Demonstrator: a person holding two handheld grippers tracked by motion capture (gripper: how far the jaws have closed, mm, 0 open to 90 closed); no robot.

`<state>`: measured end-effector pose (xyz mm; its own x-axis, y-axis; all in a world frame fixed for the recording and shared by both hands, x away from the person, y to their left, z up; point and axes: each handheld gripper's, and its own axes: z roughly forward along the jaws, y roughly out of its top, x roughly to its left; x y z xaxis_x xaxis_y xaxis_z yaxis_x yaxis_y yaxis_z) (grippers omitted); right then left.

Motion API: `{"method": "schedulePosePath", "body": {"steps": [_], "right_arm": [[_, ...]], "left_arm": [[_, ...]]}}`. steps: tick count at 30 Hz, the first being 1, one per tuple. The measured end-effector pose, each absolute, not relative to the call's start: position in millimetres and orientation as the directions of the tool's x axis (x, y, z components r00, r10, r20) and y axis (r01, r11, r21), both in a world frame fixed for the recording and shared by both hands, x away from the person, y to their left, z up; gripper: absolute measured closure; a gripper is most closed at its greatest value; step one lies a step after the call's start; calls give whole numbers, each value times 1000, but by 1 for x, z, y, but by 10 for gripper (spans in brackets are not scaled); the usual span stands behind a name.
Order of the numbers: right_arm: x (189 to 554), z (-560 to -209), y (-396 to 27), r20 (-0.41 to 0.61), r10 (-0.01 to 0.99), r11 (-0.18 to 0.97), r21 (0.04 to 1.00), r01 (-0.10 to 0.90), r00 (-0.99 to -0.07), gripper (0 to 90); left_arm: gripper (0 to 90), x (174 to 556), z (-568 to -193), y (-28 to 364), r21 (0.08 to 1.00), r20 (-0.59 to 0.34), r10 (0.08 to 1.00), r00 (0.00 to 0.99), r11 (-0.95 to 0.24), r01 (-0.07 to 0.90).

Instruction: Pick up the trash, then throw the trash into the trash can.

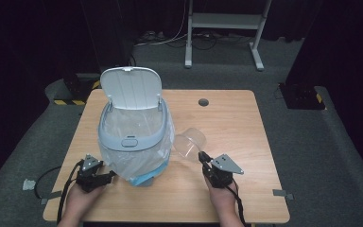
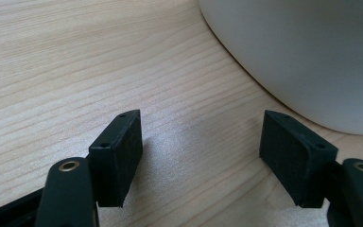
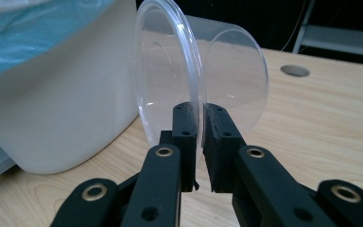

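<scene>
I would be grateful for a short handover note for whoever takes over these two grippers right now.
Right gripper: shut on the rim of the clear plastic cup, which lies on its side beside the bin.
Left gripper: open, holding nothing, low over the table by the bin's base.
Bin: lid up, liner bag fitted.
Done: cup gripped.
Left, most likely: lift the cup and drop it into the bin.
</scene>
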<state>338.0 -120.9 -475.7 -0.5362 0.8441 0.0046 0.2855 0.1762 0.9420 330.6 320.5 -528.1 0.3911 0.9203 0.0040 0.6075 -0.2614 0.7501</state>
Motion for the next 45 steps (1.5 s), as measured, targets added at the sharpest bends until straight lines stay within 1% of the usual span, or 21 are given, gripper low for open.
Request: {"method": "schedulePosePath", "body": {"steps": [6,19,22,40,45], "right_arm": [[336,-468,-123,-19,849,176,952,249,-529,838],[328,-449,-129,-15,860,123,976,178,-510,840],[323,-438,-131,-23,864,106,985,139,-502,841],[307,-403,-139,-9,875,22,1000,20,-485,841],[304,-394,-137,-22,872,18,1000,-15,-489,841]], "left_arm": [[302,330,-528,320,752,2,920,391,-259,606],[301,330,-529,320,757,-5,923,385,-248,605],[301,330,-529,319,757,-5,923,385,-248,605],[299,330,-529,319,755,-5,921,389,-252,606],[299,330,-529,319,755,-5,921,389,-252,606]]}}
